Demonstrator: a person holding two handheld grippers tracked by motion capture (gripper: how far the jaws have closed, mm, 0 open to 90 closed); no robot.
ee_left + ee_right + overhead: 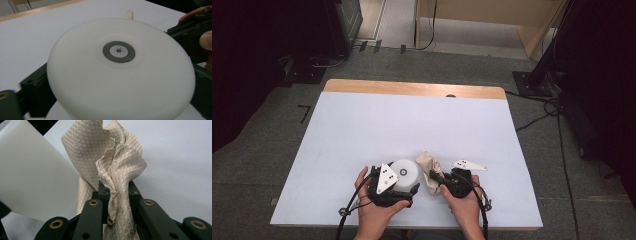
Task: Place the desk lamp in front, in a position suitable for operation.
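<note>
Table (362, 130) white, work sits at near edge. White round container (405, 173) held up off table by left tongs (399, 192), jaws clamped on its sides, flat face with grey centre ring (119, 51) turned toward left camera. Beige cloth (428, 167) bunched, clamped in right tongs (436, 178), jaws together on it, loose end sticking up past jaw tips. We judge wiping comes next: cloth lies just right of container, near-touching its side wall; right hand nearer, short sideways push toward container's face needed.
</note>
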